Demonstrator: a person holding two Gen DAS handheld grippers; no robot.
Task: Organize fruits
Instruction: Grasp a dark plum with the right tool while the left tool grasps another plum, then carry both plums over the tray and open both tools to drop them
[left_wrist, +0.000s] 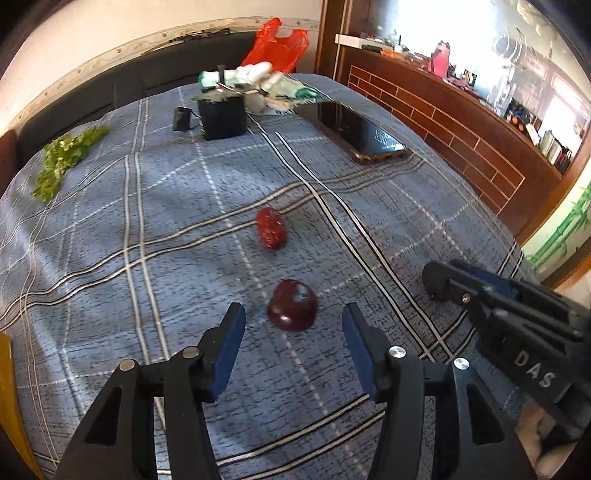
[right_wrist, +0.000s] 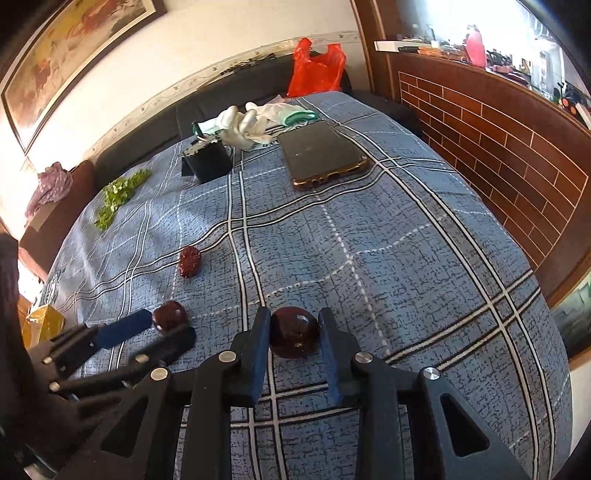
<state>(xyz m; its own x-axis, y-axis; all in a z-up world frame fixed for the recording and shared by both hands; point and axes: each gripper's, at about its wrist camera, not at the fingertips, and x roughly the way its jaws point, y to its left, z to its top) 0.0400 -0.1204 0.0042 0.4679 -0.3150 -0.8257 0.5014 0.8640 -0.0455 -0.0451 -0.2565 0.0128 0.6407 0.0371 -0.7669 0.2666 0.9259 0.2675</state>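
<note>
**Small, smooth fruits need a soft squeeze**

We see three little dark red fruits on the blue checked cloth (right_wrist: 369, 258). Our right claw (right_wrist: 293, 332) is closed on a round shiny fruit (right_wrist: 293, 332), with one pad touching each side, down on the cloth. Our left claw (left_wrist: 293, 325) is partly open and holds nothing. A second shiny fruit (left_wrist: 292, 305) sits just past its tips, not yet touched. A wrinkly fruit (left_wrist: 271, 229) lies a bit farther off by itself.

We think these fruits are light and a bit soft. The smooth skin could slip, and round ones can roll away. So we should hold each one across its fat middle and squeeze gently. The wrinkly one should slip less.
</note>
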